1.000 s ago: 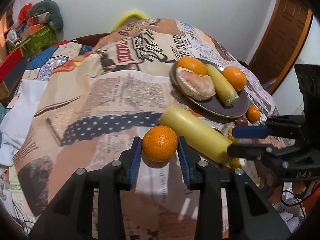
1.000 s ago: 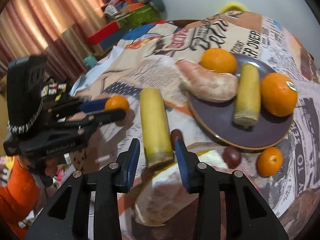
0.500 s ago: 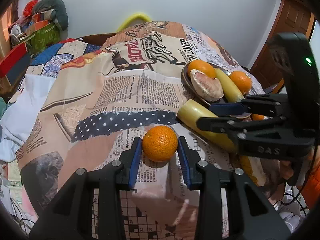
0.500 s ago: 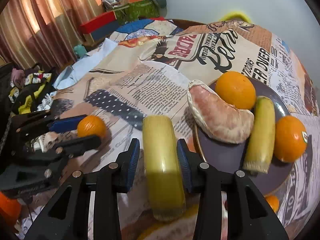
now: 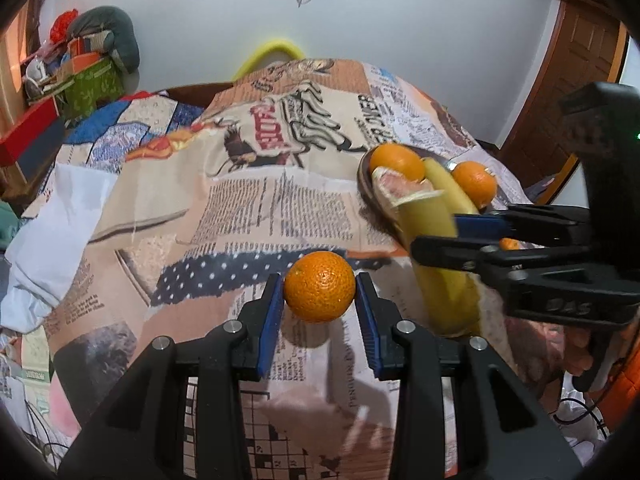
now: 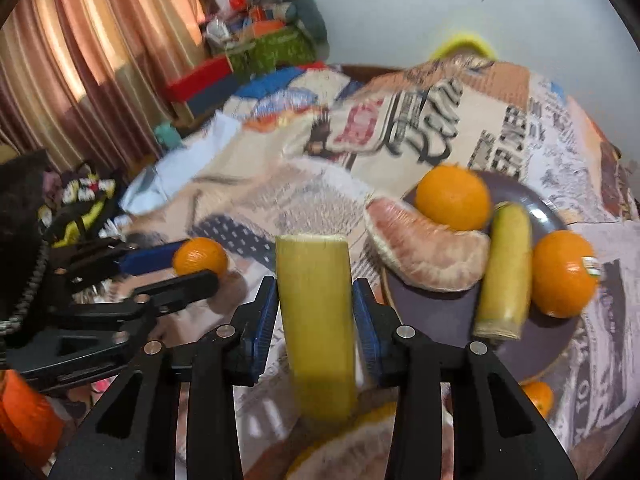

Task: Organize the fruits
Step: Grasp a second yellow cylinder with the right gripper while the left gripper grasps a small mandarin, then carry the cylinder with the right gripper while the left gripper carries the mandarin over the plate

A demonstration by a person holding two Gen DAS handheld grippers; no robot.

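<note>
A small orange [image 5: 320,298] sits between the blue pads of my left gripper [image 5: 319,280], which is shut on it just above the newspaper-print cloth. My right gripper [image 6: 315,284] grips a thick yellow fruit piece [image 6: 316,312] at mid-length, its jaws still closing on it; the piece is raised and blurred. From the left wrist view this right gripper [image 5: 436,234] is at the right, next to the dark plate [image 5: 362,176]. The plate [image 6: 440,312] carries two oranges, a pink pomelo segment [image 6: 424,252] and another yellow piece [image 6: 506,272].
A small tangerine [image 6: 538,398] lies off the plate near the cloth's front edge, and pale peel [image 6: 352,452] lies under my right gripper. Boxes and bags [image 6: 256,52] are stacked by the curtain at the back left. A wooden door [image 5: 576,92] stands at the right.
My right gripper has closed on the yellow piece, lifted it off the cloth and carried it toward the plate. My left gripper still holds the small orange in almost the same place.
</note>
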